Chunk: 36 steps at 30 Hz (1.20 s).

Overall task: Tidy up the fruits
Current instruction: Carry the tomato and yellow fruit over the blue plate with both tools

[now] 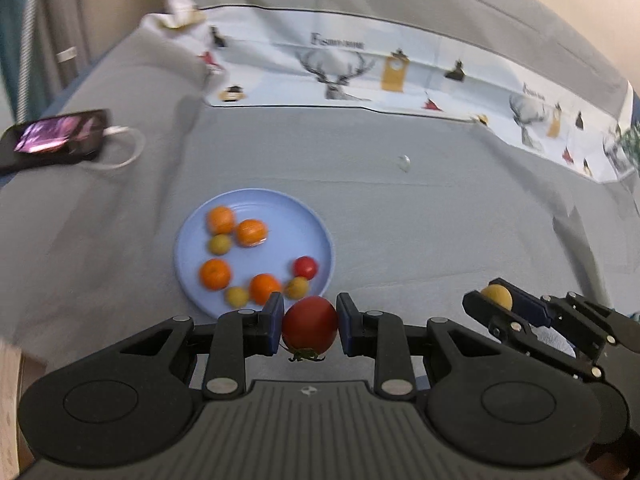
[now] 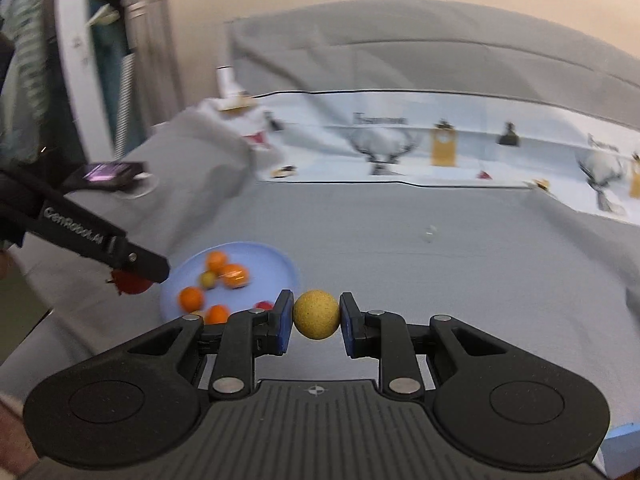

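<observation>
A light blue plate [image 1: 256, 200] lies on the grey bedcover and holds several oranges [image 1: 220, 219], small yellow fruits and a small red tomato [image 1: 305, 267]. My left gripper [image 1: 310, 326] is shut on a larger red tomato [image 1: 310, 326], held just at the plate's near edge. My right gripper [image 2: 316, 314] is shut on a yellow round fruit [image 2: 316, 314], held right of the plate [image 2: 276, 256]. The right gripper also shows in the left wrist view [image 1: 496, 300], and the left gripper shows in the right wrist view [image 2: 132, 276] with the tomato [image 2: 130, 282] under it.
A black phone [image 1: 56, 136] with a white cable lies at the far left of the bed. A printed cloth with deer pictures [image 1: 360, 72] runs across the back. A small clear bit [image 1: 404, 162] lies on the cover beyond the plate.
</observation>
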Motion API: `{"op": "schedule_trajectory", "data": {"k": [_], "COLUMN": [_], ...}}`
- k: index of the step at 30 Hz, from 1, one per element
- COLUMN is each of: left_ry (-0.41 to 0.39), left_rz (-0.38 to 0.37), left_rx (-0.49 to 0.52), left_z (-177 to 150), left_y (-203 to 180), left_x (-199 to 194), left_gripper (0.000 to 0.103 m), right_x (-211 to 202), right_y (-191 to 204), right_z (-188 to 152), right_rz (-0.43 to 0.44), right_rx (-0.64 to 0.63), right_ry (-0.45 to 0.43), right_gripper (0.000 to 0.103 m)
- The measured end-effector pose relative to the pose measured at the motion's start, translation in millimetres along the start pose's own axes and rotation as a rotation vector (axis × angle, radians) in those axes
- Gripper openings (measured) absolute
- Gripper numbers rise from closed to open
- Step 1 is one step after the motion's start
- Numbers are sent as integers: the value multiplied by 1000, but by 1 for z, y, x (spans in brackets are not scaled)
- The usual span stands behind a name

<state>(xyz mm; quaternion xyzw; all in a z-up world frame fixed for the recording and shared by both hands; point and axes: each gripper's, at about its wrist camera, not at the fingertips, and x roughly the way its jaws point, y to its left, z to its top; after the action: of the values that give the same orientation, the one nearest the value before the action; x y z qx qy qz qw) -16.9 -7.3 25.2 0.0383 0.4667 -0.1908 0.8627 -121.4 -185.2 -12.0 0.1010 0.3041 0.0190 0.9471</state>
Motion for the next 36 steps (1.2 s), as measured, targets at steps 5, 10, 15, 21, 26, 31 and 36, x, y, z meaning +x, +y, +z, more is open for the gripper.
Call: {"op": "schedule_trajectory", "data": {"k": [5,10,15,21,26,31,36], "left_ry": [-36,-58,-55,-37,-17,1,31], "left_rz": [4,13,21,31,37,41,49], "left_rx": [-53,-78,-103,-121,-115,-96,-79], "left_z": [-14,-20,-18,-7,7,26,42], "left_y": [24,39,49,58,61,60,61], "left_x": [-21,-30,-29,-16,6,38,73], "left_gripper": [31,31,31,31,31,31,31], "right_x": [-10,-16,-12,5,30,64,103], "right_y": [29,40,44,43,41,38,35], "right_z": [1,3,4,10,17,25,31], "right_rz": [12,4,5,18,34,47,55], "right_rx": [-68,-108,-126,-121,-113,-101,-93], "right_ry": [6,-2,7,27,43,66,101], "right_gripper": [26,26,26,26,26,26,26]}}
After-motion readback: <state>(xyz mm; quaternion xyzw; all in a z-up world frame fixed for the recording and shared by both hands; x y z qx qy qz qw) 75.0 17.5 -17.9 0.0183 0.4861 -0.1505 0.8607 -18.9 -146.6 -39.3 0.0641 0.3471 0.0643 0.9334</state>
